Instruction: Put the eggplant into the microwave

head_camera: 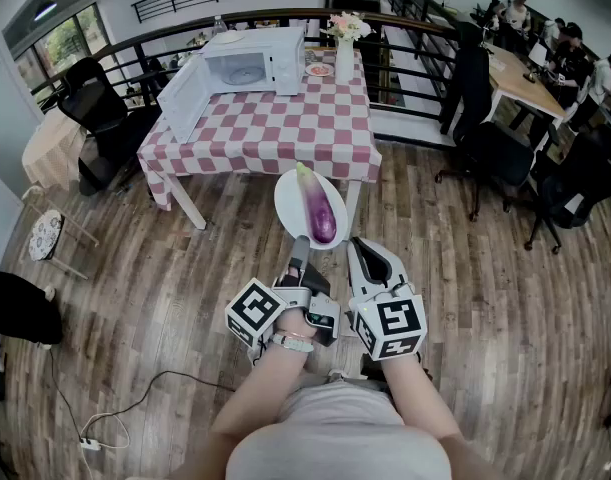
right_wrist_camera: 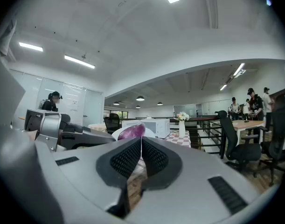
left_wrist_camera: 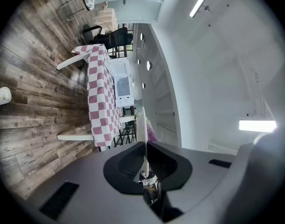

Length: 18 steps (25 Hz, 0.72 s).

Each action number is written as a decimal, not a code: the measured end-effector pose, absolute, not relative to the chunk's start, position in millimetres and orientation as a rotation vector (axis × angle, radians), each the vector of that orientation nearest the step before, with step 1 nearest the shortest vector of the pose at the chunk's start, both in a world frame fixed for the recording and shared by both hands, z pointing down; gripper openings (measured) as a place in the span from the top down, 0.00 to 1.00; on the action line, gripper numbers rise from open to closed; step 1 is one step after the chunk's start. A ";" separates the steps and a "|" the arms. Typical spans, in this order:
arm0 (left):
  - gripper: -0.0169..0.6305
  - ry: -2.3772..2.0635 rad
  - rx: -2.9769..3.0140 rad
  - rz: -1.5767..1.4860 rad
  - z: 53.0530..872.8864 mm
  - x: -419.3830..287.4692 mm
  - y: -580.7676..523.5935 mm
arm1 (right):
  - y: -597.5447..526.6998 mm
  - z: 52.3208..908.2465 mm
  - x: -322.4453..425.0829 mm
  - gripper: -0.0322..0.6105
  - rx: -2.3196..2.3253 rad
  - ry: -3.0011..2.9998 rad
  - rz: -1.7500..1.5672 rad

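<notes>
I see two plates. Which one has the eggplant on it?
The large plate held over the floor, carrying the eggplant. The small plate sits on the table beside the vase.

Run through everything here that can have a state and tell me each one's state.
microwave: door swung open, standing on checked table
eggplant: lying on the plate, outside the microwave
plate: held above the floor, rim clamped
left gripper: shut on the plate's rim
right gripper: shut, nothing between its jaws
vase: upright on the table
</notes>
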State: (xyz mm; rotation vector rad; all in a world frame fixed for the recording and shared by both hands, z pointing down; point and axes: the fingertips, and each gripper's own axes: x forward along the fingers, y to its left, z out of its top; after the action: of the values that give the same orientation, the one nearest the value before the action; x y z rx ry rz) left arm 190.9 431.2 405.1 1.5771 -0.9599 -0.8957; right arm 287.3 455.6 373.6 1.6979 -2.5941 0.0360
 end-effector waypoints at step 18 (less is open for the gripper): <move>0.94 -0.952 1.583 -0.885 409.7 142.5 370.6 | 401.2 371.1 242.4 0.91 1.717 -2.604 -0.022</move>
State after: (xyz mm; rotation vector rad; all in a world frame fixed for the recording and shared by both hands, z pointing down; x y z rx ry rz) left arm 142.5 370.6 409.7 1.5828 -0.9515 -0.8848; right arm 242.4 401.2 371.1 1.7172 -2.6042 -0.0216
